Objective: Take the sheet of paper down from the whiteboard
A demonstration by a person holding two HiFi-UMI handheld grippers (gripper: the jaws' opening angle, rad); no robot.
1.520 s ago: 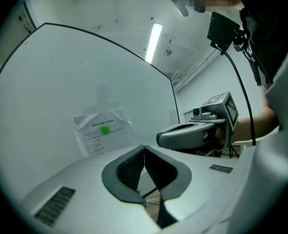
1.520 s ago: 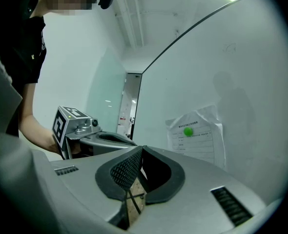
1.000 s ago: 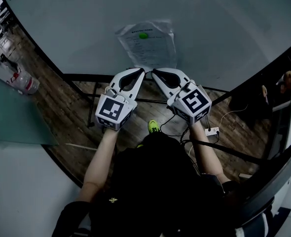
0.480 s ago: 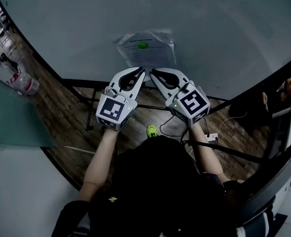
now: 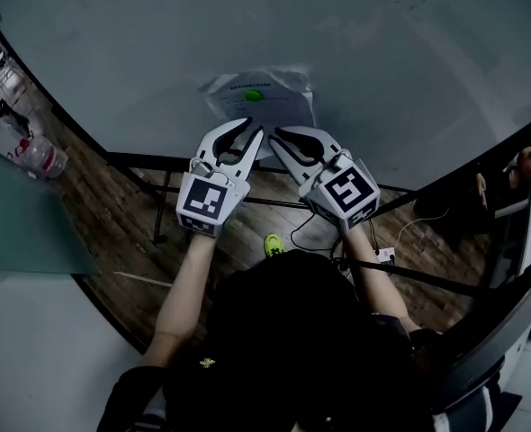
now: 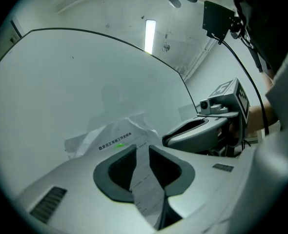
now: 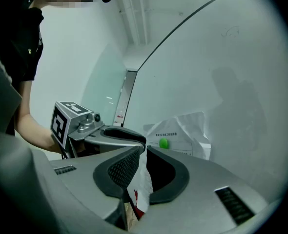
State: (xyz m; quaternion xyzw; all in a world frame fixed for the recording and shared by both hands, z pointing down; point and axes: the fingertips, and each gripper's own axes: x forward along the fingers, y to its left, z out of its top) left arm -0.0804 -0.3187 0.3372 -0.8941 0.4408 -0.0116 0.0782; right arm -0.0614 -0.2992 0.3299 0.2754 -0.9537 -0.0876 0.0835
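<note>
A: Where is the sheet of paper point(image 5: 267, 106)?

B: On the whiteboard point(image 5: 400, 52), low down near its bottom edge. A green magnet point(image 5: 253, 94) pins it near the top. The sheet is creased and bulges off the board, and its upper corners are curled.

A: And the left gripper point(image 6: 143, 149)?

B: It is level, nose to the board at the sheet's lower edge. Its jaws have just been opening and now stand partly apart. A strip of the printed paper runs down the gap between the dark pads. It is loose, and neither pad is pinching it.

A: The right gripper point(image 7: 144, 150)?

B: Same posture, just beside the left one, tips almost meeting in the head view. Its jaws have also just been opening and stand partly spread. The sheet's lower part hangs in the gap, lying nearer the mesh-textured pad, and nothing clamps it. There is a red mark on the paper deep in the throat.

A: So nothing has a grip on it?

B: Neither claw has hold of it. The paper is between both pairs of jaws, and the magnet is the one thing seen pinning it to the board.

A: What about the surroundings?

B: A wooden floor point(image 5: 130, 214) below the board. A plastic bottle point(image 5: 39, 157) lies at the far left. A power strip point(image 5: 386, 256) with its cable sits by the person's right forearm
</note>
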